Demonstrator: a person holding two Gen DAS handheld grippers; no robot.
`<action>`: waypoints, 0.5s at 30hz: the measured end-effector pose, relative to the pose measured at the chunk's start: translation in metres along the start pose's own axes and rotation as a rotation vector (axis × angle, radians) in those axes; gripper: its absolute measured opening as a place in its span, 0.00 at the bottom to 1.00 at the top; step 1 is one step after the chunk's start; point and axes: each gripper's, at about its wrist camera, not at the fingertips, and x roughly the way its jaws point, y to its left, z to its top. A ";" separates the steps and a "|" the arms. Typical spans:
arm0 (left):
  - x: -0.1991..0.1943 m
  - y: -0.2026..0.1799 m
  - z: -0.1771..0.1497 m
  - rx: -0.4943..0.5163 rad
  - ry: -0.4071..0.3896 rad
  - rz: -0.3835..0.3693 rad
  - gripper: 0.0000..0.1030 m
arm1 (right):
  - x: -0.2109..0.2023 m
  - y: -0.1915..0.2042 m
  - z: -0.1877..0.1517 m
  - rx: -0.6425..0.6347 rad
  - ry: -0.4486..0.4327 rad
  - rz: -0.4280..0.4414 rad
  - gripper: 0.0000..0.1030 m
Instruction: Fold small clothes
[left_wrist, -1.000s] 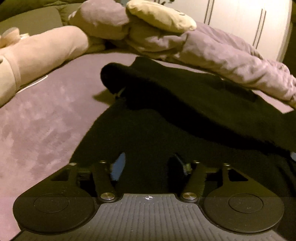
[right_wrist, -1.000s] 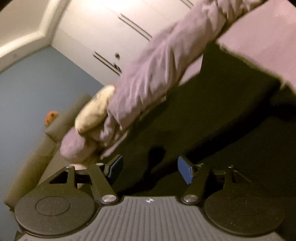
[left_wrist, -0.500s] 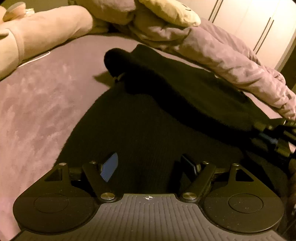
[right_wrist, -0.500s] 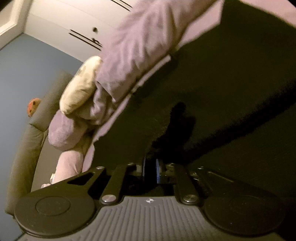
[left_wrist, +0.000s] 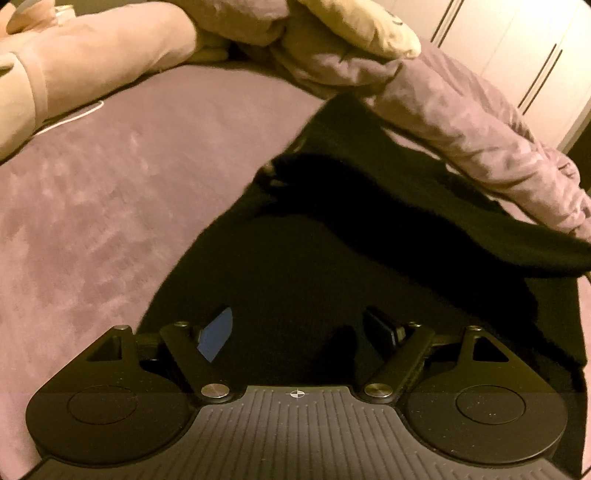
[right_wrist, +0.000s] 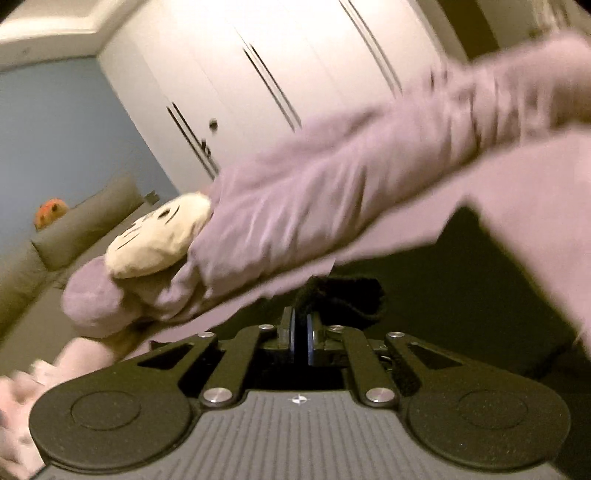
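A black knit garment (left_wrist: 332, 266) lies spread on the mauve bed cover (left_wrist: 110, 206), with one part folded over and raised toward the right. My left gripper (left_wrist: 299, 332) is open and empty, low over the garment's near part. My right gripper (right_wrist: 301, 332) is shut on an edge of the black garment (right_wrist: 343, 299) and holds it lifted; the rest of the cloth (right_wrist: 461, 280) lies below and to the right.
A rumpled mauve duvet (left_wrist: 461, 110) with a cream plush (left_wrist: 354, 26) lies behind the garment. A pink plush (left_wrist: 81, 62) lies at the far left. White wardrobe doors (right_wrist: 295, 74) and a grey headboard cushion (right_wrist: 74, 229) stand beyond.
My right gripper closed on the garment's edge and lifted it. The folded part of the garment moved to the right. My left gripper stayed open and drew back a little.
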 end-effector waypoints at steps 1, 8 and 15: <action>0.002 -0.002 -0.001 0.004 0.007 0.002 0.81 | -0.001 -0.006 0.001 -0.010 -0.012 -0.021 0.05; 0.007 -0.020 -0.008 0.085 -0.010 0.050 0.86 | 0.034 -0.081 -0.021 0.281 0.186 -0.057 0.29; 0.012 -0.024 0.001 0.069 -0.020 0.049 0.86 | 0.060 -0.107 -0.029 0.481 0.194 -0.003 0.34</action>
